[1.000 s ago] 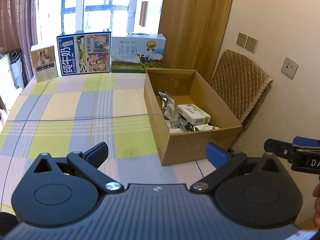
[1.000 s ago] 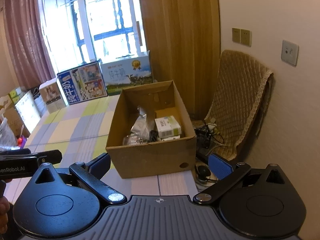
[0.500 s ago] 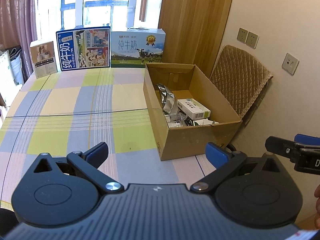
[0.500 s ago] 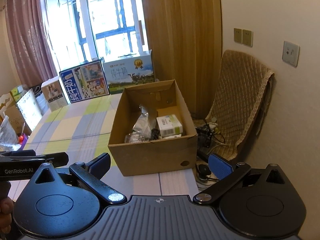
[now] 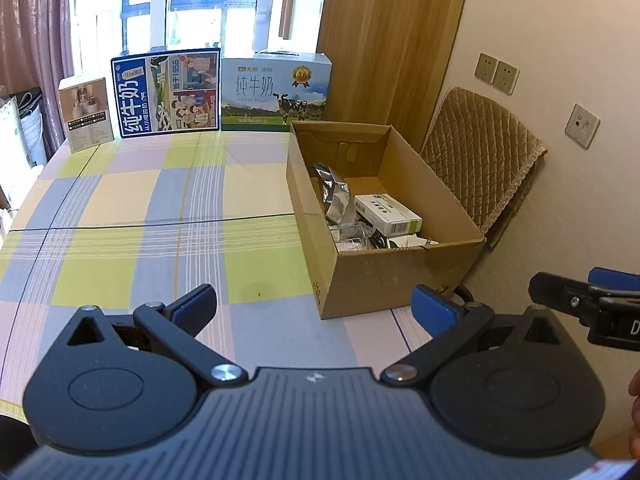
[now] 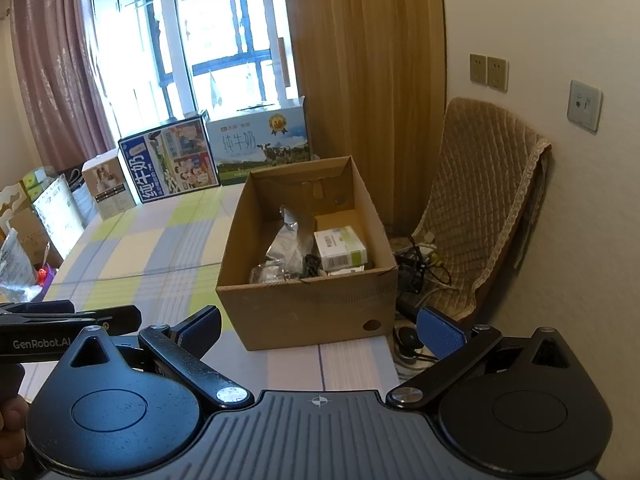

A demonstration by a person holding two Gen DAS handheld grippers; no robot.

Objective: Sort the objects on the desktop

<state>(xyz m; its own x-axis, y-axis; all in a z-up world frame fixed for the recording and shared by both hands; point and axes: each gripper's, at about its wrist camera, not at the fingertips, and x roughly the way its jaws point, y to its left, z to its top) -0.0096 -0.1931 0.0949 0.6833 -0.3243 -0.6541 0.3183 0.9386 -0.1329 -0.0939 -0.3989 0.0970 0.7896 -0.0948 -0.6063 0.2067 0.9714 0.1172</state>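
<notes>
An open cardboard box [image 5: 394,276] [image 6: 304,312] stands at the right end of the checked table [image 5: 160,208] [image 6: 152,248]. Inside lie a silver foil pouch [image 5: 334,194] [image 6: 288,240], a white and green carton [image 5: 388,214] [image 6: 340,249], clear wrappers and dark cables. My left gripper [image 5: 314,308] hangs open above the table's near side, short of the box, nothing between its fingers. My right gripper [image 6: 320,330] is open too, in front of the box's near wall, and empty. Each gripper shows at the edge of the other's view.
Two milk cartons [image 5: 276,90] [image 6: 262,148] and a small white box [image 5: 85,114] line the table's far edge by the window. A quilted chair [image 5: 480,168] [image 6: 480,208] stands against the right wall, with cables on the floor [image 6: 416,264]. A hand [image 6: 12,424] holds the left gripper.
Both grippers have drawn back and risen a little, so the box looks slightly farther and lower. Both stay open and empty. Nothing on the table moved.
</notes>
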